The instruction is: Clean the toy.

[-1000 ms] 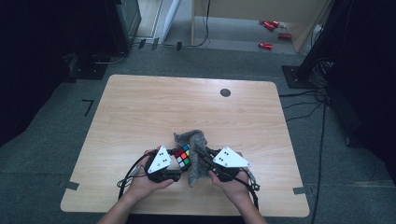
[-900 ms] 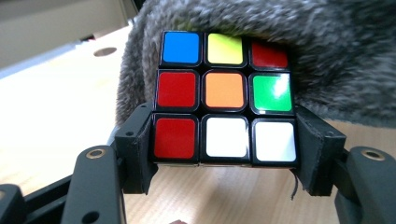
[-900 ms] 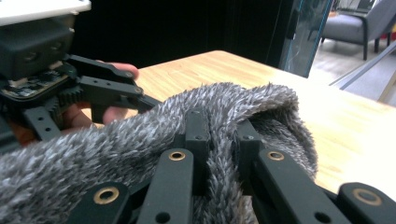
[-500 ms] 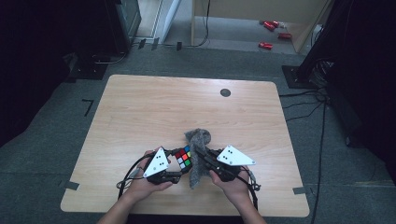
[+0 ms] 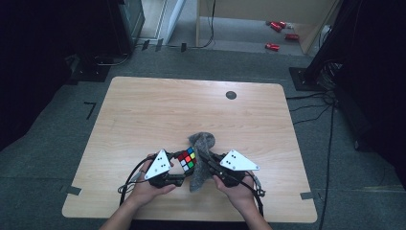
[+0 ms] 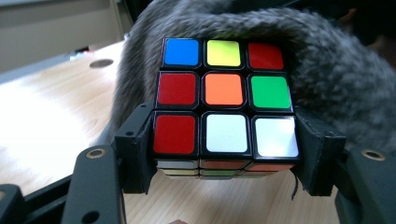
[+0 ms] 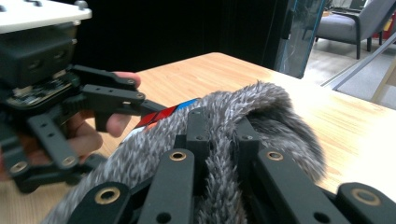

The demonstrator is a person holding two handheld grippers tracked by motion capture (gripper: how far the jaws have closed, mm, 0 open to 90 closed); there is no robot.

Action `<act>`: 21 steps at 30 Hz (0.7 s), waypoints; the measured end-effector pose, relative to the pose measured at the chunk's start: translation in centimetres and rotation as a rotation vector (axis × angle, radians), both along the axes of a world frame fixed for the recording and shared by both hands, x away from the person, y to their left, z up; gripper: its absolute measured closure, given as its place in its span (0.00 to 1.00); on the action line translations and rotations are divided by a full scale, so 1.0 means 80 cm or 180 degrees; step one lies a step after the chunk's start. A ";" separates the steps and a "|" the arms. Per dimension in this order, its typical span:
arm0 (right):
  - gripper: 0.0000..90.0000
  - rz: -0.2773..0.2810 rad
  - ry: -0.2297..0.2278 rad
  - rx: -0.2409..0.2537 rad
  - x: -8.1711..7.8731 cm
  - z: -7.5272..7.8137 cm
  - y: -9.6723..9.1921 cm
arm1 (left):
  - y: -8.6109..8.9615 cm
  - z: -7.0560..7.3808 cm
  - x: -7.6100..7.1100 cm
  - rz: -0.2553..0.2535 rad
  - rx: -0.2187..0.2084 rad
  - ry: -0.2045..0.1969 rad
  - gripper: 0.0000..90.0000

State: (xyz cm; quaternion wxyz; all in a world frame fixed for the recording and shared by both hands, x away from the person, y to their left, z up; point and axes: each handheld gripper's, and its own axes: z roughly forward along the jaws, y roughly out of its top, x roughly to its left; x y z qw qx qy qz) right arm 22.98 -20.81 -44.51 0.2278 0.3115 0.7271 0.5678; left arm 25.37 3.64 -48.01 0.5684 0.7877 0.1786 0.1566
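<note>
Puzzle cube (image 6: 224, 105) clamped at its lower row in my left gripper (image 6: 224, 158) near the table (image 5: 143, 120) front edge, its far side hidden behind grey furry cloth (image 7: 243, 116), my right gripper (image 7: 219, 135) pinched tight on that cloth, cube there just a red-blue sliver.

black two-jaw grippers (image 5: 178, 168); grey triangular plates (image 5: 159, 163); trailing black cables (image 5: 125, 183)

Cube half-buried, cloth cut off

The shaggy grey cloth (image 7: 243, 135) covers most of the multicoloured puzzle cube (image 7: 161, 114) in the right gripper view, leaving a red-and-blue sliver; the cloth runs past the left gripper view's top edge, and the cube's far faces stay hidden.
</note>
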 end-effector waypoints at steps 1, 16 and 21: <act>0.92 -0.0015 0.0029 0.0033 0.001 -0.001 -0.001 | 0.000 0.001 -0.001 -0.0007 -0.0011 -0.0014 0.39; 0.94 -0.0123 0.0091 0.0054 0.001 0.000 -0.001 | 0.002 0.005 -0.002 -0.0008 -0.0185 0.0030 0.39; 0.96 -0.0157 0.0240 0.0047 0.006 -0.012 -0.005 | 0.010 0.010 0.002 0.0038 -0.0321 0.0080 0.39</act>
